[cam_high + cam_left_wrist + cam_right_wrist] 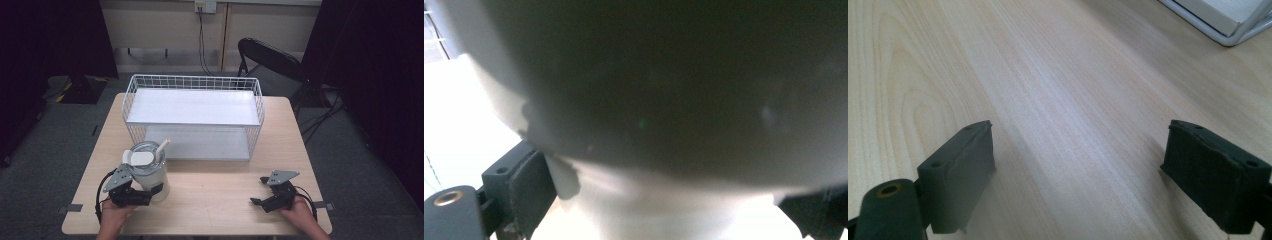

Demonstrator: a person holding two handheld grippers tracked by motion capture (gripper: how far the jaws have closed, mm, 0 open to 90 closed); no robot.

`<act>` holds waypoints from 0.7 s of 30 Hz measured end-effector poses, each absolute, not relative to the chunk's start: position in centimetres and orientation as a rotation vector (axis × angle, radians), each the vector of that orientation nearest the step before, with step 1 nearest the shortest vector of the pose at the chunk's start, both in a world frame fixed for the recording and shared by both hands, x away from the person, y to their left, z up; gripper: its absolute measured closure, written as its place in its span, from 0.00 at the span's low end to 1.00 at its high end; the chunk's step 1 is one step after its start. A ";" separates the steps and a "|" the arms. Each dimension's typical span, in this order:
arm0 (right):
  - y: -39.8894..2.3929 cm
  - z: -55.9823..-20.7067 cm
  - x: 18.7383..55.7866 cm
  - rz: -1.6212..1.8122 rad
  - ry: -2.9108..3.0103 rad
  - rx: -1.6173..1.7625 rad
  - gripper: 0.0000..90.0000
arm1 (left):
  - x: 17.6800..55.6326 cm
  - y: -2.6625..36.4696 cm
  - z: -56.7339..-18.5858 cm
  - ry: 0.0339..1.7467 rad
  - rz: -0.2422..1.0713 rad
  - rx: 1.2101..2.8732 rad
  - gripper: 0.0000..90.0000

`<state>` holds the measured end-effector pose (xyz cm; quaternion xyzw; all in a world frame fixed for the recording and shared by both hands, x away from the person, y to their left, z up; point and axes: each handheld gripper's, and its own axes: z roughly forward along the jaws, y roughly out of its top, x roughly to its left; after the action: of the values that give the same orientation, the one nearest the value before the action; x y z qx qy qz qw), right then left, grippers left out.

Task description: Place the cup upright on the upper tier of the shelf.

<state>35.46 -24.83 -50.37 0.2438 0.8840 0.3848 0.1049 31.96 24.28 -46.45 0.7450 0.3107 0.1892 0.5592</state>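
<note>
On table, left gripper clasps tumbler; right gripper agape.

Left gripper low at the near left — jaws clamped on something held between them, right gripper resting near right, jaws spread wide

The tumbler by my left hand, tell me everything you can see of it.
The tumbler is white, with a clear round lid, a white flap on top and a pale straw leaning right. It stands upright on the wooden table, near its front left, before the white wire basket. The left claw grips its lower body, jaws on both sides.
</note>
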 end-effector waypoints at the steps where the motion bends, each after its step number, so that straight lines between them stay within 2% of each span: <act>1: -24.8 -50.4 35.5 1.134 2.606 0.719 0.14 | 32.0 24.3 -46.5 0.730 0.443 1.743 0.09; 16: -24.8 -50.4 35.5 1.134 2.606 0.718 0.14 | 31.8 23.7 -46.7 0.667 0.508 1.688 0.11; 21: -24.8 -50.4 35.5 1.134 2.606 0.719 0.14 | 31.8 23.7 -46.6 0.676 0.483 1.650 0.11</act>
<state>35.46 -24.83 -50.37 0.2438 0.8840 0.3848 0.1048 31.85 23.66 -46.58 0.7126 0.2921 0.2085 0.6028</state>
